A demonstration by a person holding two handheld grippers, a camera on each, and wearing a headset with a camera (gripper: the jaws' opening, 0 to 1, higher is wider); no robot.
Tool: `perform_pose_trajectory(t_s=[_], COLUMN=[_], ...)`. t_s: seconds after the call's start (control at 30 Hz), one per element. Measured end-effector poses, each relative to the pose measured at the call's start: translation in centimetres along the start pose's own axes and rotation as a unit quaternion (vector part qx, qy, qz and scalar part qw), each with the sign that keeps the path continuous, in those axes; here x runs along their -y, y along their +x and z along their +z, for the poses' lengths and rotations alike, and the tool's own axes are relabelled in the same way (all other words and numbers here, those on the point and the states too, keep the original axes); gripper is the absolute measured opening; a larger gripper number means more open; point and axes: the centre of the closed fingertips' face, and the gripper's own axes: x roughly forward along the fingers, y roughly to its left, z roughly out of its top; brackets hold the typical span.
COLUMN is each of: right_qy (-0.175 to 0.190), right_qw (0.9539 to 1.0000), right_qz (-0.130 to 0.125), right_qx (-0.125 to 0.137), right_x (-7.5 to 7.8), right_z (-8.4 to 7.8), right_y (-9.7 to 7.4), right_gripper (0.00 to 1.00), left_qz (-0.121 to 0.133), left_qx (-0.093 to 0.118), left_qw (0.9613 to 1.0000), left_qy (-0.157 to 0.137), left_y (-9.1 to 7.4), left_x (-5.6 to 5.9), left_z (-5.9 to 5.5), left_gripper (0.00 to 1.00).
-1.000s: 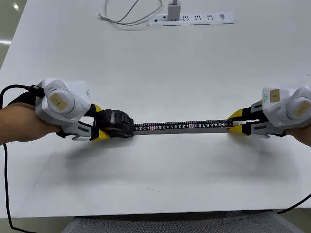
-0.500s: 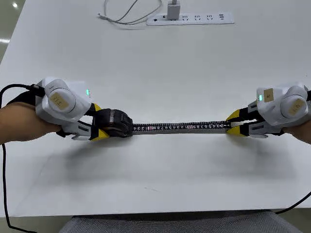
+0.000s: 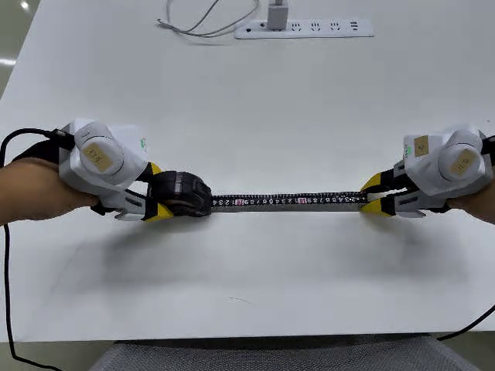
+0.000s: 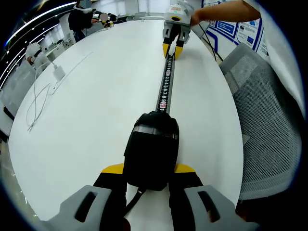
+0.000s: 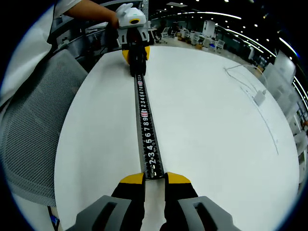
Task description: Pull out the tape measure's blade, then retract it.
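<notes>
Holding the black, rounded tape measure case [image 3: 184,193] in the yellow-tipped left tool [image 3: 157,193], jaws clamped on its sides. Pinching the end of the dark, numbered metal blade [image 3: 286,201] in the right tool [image 3: 373,194], jaws closed on it. Stretched straight between both, low over the white table [image 3: 247,116], toward its near edge.

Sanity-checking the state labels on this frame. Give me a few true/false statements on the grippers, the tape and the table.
1. The left gripper is shut on the tape measure case. True.
2. The blade is fully retracted. False: it stretches from the case to the right gripper.
3. The right gripper's jaws pinch the blade's end. True.
4. The power strip lies beside the case. False: it sits at the far edge of the table, with a white charger plugged in.
</notes>
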Motion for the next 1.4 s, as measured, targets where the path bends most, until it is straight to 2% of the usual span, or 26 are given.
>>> perform_pose_trajectory(t_s=[0.2,0.3,0.43,0.57,0.7,0.83,0.93,1.03,1.2,1.3,1.4], right_qy=[0.0,0.006,0.012,0.01,0.014,0.046,0.079,0.086,0.089,0.094,0.098], right_qw=[1.0,1.0,0.9999,0.9999,0.9999,0.9985,0.9957,0.9948,0.9943,0.9931,0.9912], right_qz=[-0.001,0.001,-0.001,-0.004,-0.007,-0.008,-0.012,-0.015,-0.019,-0.028,-0.043], right_qx=[-0.002,0.001,0.002,0.001,0.004,0.029,0.046,0.053,0.055,0.064,0.077], right_x=[0.0,-0.1,-0.1,0.1,0.1,-0.1,-0.2,-0.4,-0.5,-0.4,-0.4], right_z=[0.0,0.2,0.2,0.1,0.3,0.9,1.1,1.2,1.1,1.5,1.9], right_y=[0.0,0.0,0.1,0.0,-0.2,-0.7,-1.0,-1.0,-1.0,-1.3,-1.8], right_gripper=[0.12,0.16,0.19,0.19,0.2,0.23,0.27,0.29,0.3,0.3,0.31], left_qz=[0.0,0.003,0.003,0.003,0.003,0.011,0.024,0.032,0.044,0.049,0.058], left_qx=[-0.001,0.0,-0.002,-0.003,0.0,0.011,0.025,0.042,0.053,0.061,0.067], left_qw=[1.0,1.0,1.0,1.0,1.0,0.9998,0.9985,0.9967,0.9948,0.9935,0.9905], left_qy=[0.005,0.007,0.006,0.007,0.003,-0.012,-0.043,-0.062,-0.075,-0.083,-0.106], left_y=[0.0,0.0,0.1,0.1,-0.1,-0.6,-1.1,-1.4,-1.6,-2.0,-2.2], left_x=[0.0,0.0,0.0,-0.1,-0.1,-0.4,-0.7,-0.4,-0.4,-0.3,-0.3], left_z=[0.0,0.1,0.0,-0.1,0.1,0.3,0.2,0.3,0.4,0.6,0.5], left_gripper=[0.29,0.3,0.37,0.35,0.37,0.42,0.45,0.46,0.47,0.47,0.5])
